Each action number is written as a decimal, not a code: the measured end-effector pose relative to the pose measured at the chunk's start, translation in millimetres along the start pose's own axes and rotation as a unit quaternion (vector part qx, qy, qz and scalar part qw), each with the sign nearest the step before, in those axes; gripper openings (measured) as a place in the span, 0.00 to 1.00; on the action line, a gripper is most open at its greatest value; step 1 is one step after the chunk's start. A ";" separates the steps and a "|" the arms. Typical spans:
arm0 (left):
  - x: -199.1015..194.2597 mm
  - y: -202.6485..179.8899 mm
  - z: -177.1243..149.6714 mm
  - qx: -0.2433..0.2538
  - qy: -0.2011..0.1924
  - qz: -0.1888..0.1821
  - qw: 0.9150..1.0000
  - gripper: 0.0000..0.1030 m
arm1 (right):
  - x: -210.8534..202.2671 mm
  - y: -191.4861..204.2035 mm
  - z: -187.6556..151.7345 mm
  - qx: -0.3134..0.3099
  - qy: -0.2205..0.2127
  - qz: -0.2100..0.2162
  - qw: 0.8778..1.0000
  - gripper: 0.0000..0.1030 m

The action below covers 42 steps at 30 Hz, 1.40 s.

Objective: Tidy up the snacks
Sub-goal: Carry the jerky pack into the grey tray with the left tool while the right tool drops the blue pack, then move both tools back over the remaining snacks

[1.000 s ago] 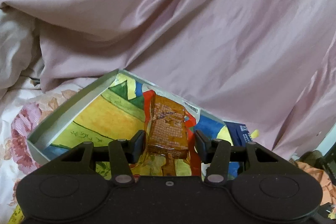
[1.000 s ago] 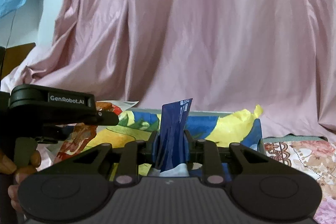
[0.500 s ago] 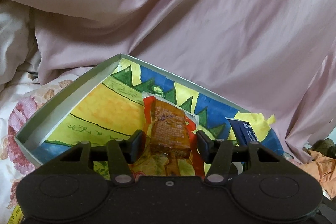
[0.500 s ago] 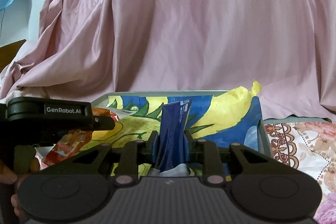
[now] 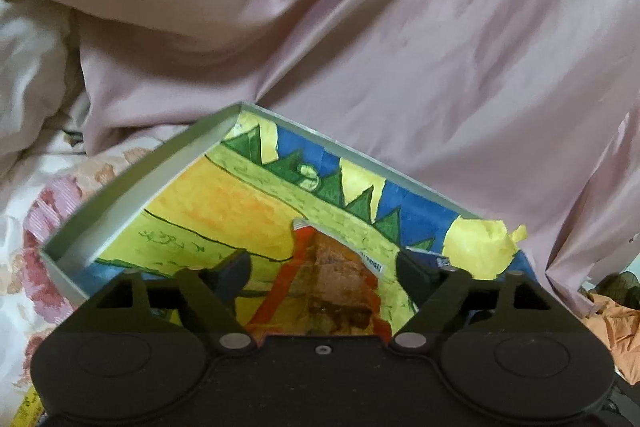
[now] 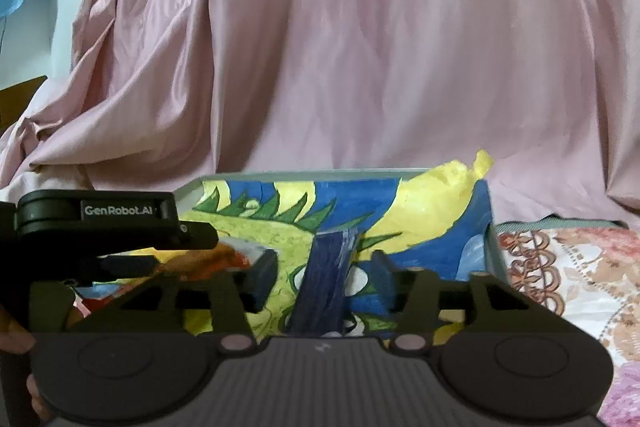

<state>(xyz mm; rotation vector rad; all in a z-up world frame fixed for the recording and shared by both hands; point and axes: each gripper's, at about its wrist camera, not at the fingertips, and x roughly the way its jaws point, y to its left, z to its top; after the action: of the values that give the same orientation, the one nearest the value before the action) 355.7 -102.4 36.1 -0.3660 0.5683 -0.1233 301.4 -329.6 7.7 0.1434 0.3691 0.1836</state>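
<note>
One shallow box point(image 5: 132, 195) — pale grey walls, open top, its floor lined with a painted sheet of yellow, green and blue; it sits on a floral bedspread point(image 5: 36, 211) in front of draped pink fabric point(image 5: 400, 27).

Contents, item 1: an orange snack packet point(image 5: 340, 287) with red edging and a barcode strip, lying on the lining toward the near side of the box. It lies between the fingers of the left gripper point(image 5: 324, 267), whose jaws have just been opening; they now stand apart with a clear gap on either side of the packet, no pad touching it.

Contents, item 2: a dark blue snack packet point(image 6: 326, 283), standing roughly upright and leaning slightly, over the blue part of the lining toward the box's right end. The right gripper point(image 6: 324, 279) frames it; its jaws have likewise just been opening and stand parted. A gap shows on each side of the packet, so it is no longer clamped. From the left wrist view only a sliver of this packet shows, behind the right-hand finger.

Lining, note: a torn yellow paper flap point(image 6: 452, 183) rises above the far right wall.

Also in the right wrist view — the left gripper's body at the left edge, with part of a hand point(image 6: 16, 339) on its handle.
</note>
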 end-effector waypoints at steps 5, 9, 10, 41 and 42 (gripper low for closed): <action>-26.6 1.6 -0.4 -0.003 -0.022 -0.005 1.000 0.97 | -22.8 5.4 3.8 -0.016 -0.026 -0.012 0.999 0.79; -51.3 5.6 -0.9 -0.001 -0.037 -0.003 0.999 0.99 | -47.3 11.1 8.9 -0.025 -0.055 -0.019 0.998 0.93; -57.9 7.2 -1.2 0.001 -0.040 -0.004 0.999 0.99 | -53.8 12.9 10.2 -0.026 -0.061 -0.020 0.998 0.97; -230.6 51.3 -92.0 0.105 -0.082 0.006 0.991 0.99 | -205.5 88.4 -54.7 -0.064 -0.101 -0.043 0.992 1.00; -232.6 52.3 -96.4 0.111 -0.079 0.004 0.991 0.99 | -207.9 90.2 -58.8 -0.064 -0.096 -0.044 0.992 1.00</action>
<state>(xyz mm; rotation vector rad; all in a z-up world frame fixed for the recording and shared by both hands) 108.9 -33.4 58.5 -0.1560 0.3954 -0.1469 75.4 -278.0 40.6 0.0178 0.1712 0.1048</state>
